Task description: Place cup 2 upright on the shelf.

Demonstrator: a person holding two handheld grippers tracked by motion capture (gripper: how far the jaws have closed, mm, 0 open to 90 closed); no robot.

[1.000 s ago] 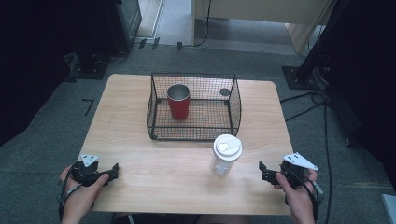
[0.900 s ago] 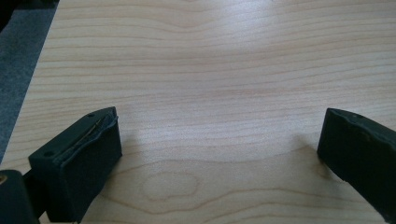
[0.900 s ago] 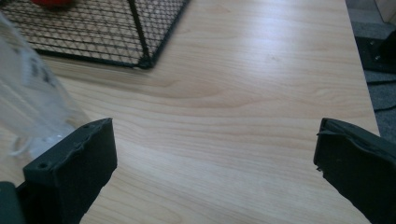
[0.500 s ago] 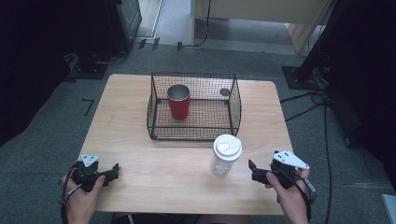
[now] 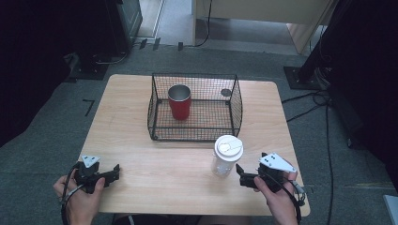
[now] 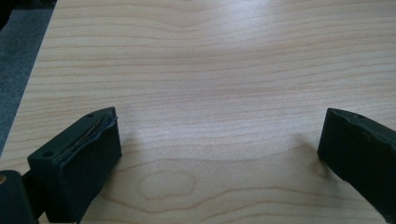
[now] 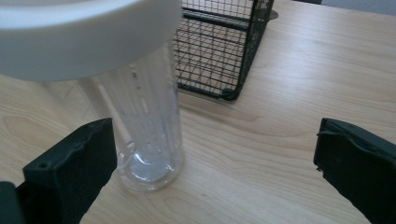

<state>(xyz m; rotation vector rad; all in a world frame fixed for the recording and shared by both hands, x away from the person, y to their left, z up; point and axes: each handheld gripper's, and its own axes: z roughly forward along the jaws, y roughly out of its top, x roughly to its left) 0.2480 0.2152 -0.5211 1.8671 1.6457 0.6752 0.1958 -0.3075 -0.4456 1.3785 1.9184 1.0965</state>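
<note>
A clear plastic cup with a white lid [image 5: 226, 155] stands upright on the table, just in front of the wire basket [image 5: 237, 108]. Inside the basket a red cup [image 5: 179, 101] stands upright at the back left. My right gripper [image 5: 238, 173] is open, low over the table, a short way right of the clear cup [image 7: 147, 126], which sits just ahead of its left jaw. My left gripper [image 5: 115, 171] is open near the front left edge, with bare wood [image 6: 210, 93] between its jaws.
The wooden table [image 5: 141, 150] has its front edge right by both hands. A small round dark thing [image 5: 226, 92] lies by the basket's back right corner. Cables [image 5: 324, 101] run over the grey floor to the right.
My right gripper has moved left along the front of the table, toward the clear cup. The left gripper has drifted slightly down and left.
</note>
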